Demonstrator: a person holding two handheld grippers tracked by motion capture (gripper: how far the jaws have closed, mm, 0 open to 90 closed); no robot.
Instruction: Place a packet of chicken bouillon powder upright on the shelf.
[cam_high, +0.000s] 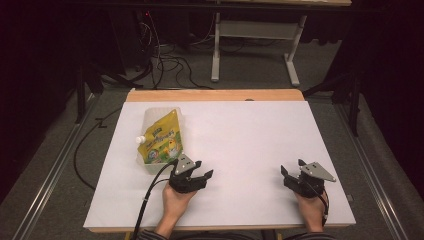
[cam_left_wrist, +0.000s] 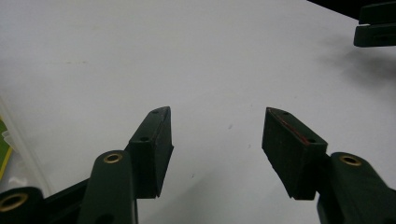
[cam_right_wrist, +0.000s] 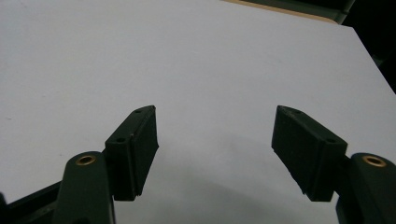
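The white sheet covers nearly the whole table, so the wooden top shows only as a strip along the far edge and a thin line at the near edge; the room beyond the table is dark, and the cables and the legs of a stand on the floor there are hard to make out.

The pouch lies flat on the far left part of the sheet; it is yellow and green with a small white cap sticking out on its left side; its long axis runs from near to far, leaning slightly right at the far end; the print on it is too small to read; its near edge is partly covered by the left gripper, and in the left gripper view only a cut-off sliver of it shows at the left border.

The left gripper sits just beside the near end of the pouch, its jaws spread with nothing between them, only bare sheet; the right gripper rests well apart from the pouch, at the near right of the sheet, jaws also spread and empty; the person's forearms are cut off at the bottom edge.
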